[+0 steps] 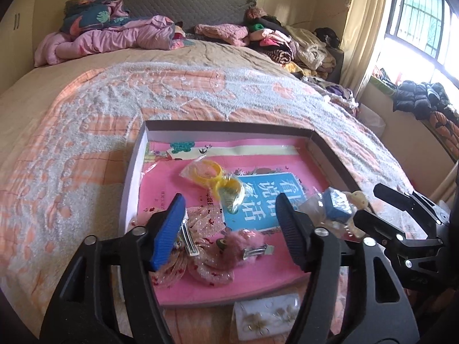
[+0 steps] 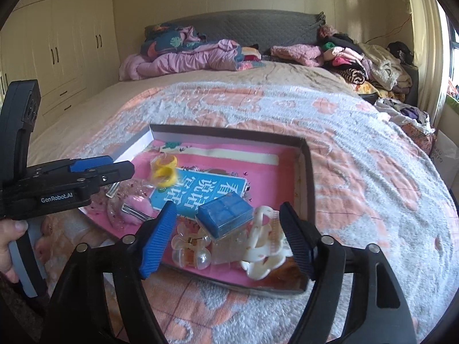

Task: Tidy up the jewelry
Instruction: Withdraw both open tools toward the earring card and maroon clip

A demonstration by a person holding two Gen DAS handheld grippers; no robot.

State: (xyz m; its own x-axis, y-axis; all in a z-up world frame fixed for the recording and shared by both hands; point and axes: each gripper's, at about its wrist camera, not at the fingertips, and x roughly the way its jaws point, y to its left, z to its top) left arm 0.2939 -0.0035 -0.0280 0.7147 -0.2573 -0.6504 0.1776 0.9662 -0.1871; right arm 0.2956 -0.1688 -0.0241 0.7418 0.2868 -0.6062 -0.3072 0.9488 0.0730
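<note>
Currently both grippers, left gripper [image 1: 229, 229] and right gripper [image 2: 226, 235], stand open and empty over the tray's [image 2: 307, 172] near edge, so next I must pick 1 clip [image 2: 190, 250].

both tools gaping, angled downward: left tool [image 1: 229, 223], right tool [image 2: 226, 238].

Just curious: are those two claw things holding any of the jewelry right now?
No. Both the left gripper and right gripper have open jaws over the tray, gripping nothing.
</note>
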